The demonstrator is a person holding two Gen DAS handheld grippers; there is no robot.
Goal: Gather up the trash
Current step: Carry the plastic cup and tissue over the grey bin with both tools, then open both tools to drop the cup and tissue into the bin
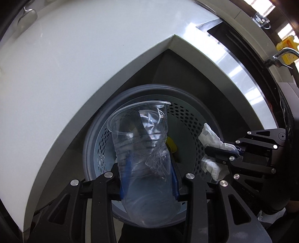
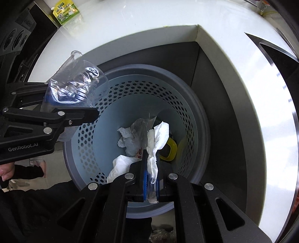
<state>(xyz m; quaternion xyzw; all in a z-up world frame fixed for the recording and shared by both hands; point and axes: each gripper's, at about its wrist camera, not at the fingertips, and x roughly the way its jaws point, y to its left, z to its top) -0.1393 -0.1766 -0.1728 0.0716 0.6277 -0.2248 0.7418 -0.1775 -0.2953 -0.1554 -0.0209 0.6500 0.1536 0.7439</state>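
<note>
My left gripper [image 1: 149, 162] is shut on a crushed clear plastic cup [image 1: 142, 142] and holds it over the pale blue perforated bin [image 1: 188, 115]. It also shows in the right wrist view [image 2: 78, 89], above the bin's left rim. My right gripper [image 2: 151, 166] is shut on a crumpled white tissue [image 2: 157, 144] and holds it over the bin [image 2: 93, 142]. That tissue shows in the left wrist view [image 1: 211, 138] at the bin's right rim. Inside the bin lie crumpled paper [image 2: 129, 140] and a yellow item [image 2: 171, 149].
The bin stands on the floor in the inner corner of a white counter [image 1: 65, 65]. A green carton [image 2: 66, 13] stands on the counter at the far left. A tap [image 1: 282, 54] and a dark sink opening [image 1: 233, 39] are at the right.
</note>
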